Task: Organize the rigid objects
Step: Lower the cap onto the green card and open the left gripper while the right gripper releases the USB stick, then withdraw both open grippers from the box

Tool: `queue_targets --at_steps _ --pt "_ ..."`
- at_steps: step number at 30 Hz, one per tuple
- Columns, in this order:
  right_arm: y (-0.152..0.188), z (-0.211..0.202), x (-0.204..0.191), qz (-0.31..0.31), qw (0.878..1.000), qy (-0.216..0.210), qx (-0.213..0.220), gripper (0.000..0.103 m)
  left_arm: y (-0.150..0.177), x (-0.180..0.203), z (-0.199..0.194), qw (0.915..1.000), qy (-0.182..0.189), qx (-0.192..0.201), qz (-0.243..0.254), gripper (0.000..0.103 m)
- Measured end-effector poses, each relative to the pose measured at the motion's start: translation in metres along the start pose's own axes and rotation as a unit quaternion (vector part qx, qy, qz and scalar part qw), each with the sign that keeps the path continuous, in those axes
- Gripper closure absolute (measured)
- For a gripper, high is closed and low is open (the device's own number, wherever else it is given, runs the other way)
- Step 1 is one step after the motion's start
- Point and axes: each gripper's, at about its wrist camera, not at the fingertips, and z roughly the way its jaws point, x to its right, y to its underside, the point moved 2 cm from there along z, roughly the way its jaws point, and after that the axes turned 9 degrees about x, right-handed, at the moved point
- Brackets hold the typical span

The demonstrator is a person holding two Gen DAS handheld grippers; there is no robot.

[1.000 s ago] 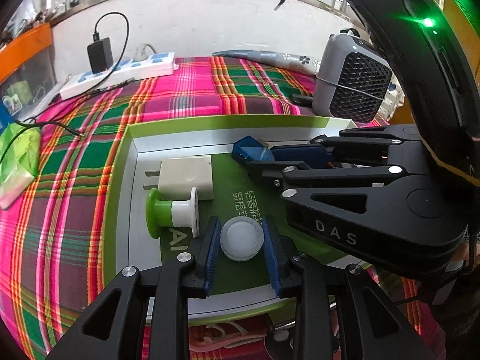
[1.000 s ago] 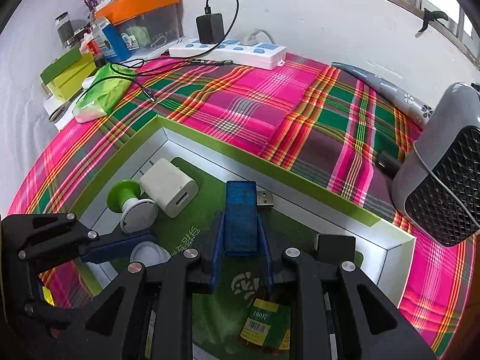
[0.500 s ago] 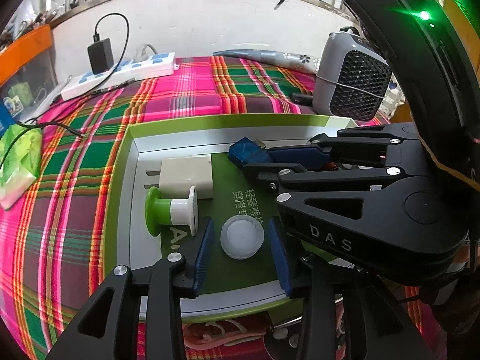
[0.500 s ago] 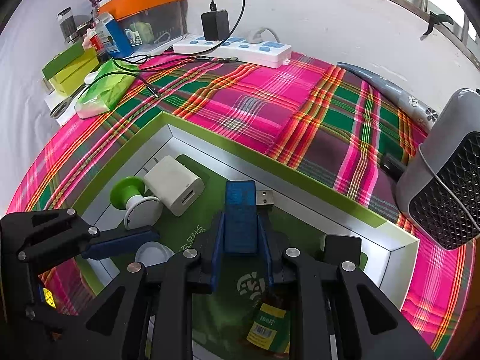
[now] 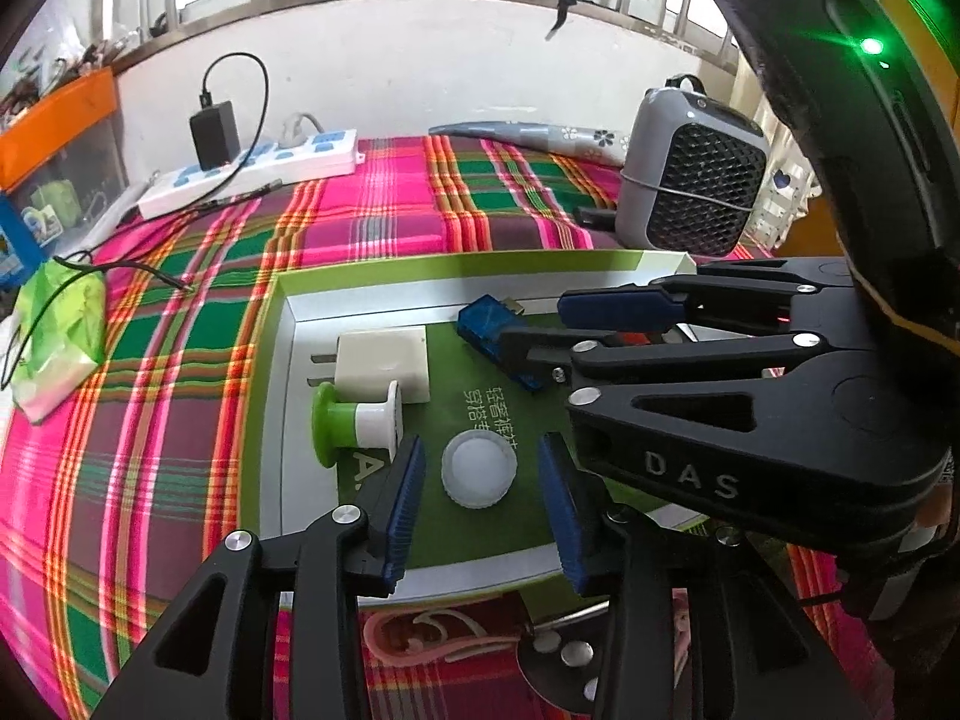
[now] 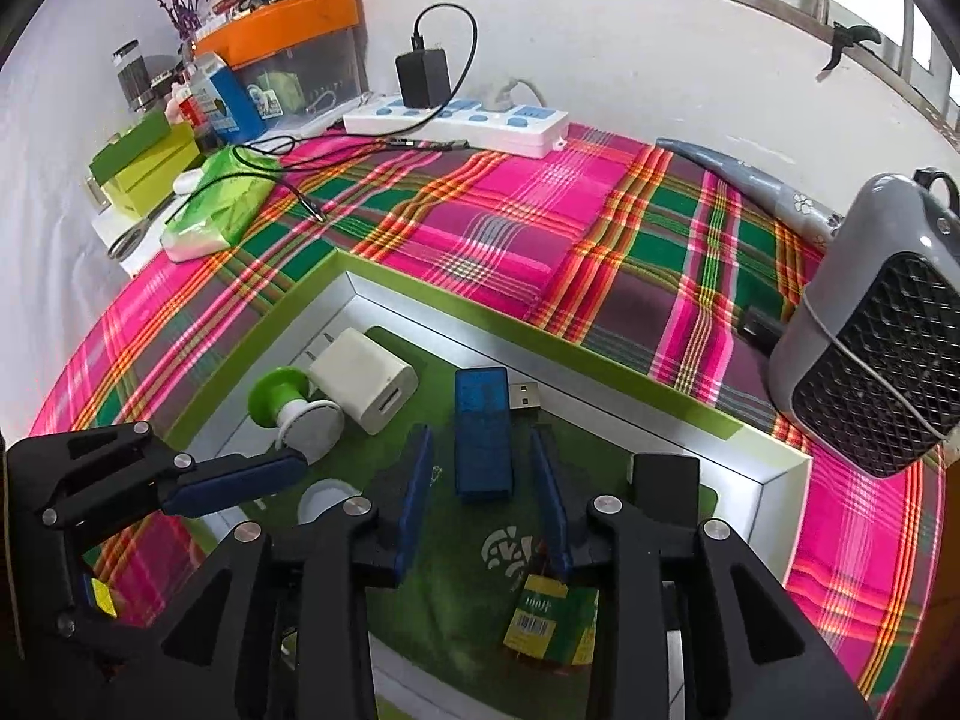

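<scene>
A green-rimmed tray (image 5: 450, 267) (image 6: 420, 294) lies on the plaid cloth. On its floor sits a white round cap (image 5: 479, 468) between the pads of my left gripper (image 5: 480, 507). Its jaws are opening and there is a gap on each side of the cap. A blue USB stick (image 6: 483, 438) (image 5: 492, 330) lies flat between the pads of my right gripper (image 6: 483, 498). These jaws are opening too and do not touch the stick. A white charger (image 5: 384, 363) (image 6: 366, 381) and a green-and-white spool (image 5: 354, 423) (image 6: 288, 402) rest at the tray's left.
A small bottle with a yellow-green label (image 6: 546, 618) and a black block (image 6: 666, 474) also lie in the tray. A grey heater (image 6: 870, 324) stands to the right. A power strip (image 6: 456, 120) and a green tissue pack (image 6: 222, 204) lie at the back left.
My left jaws have spread away from the white cap. My right jaws have parted and let go of the blue USB stick, which lies on the tray floor.
</scene>
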Motion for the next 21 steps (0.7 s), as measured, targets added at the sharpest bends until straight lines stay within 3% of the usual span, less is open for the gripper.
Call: queue_targets --at_steps 21 --pt "0.023 -0.075 -0.022 0.035 0.997 0.019 0.058 0.068 0.018 0.008 -0.069 0.9993 -0.008 0.037 0.004 0.064"
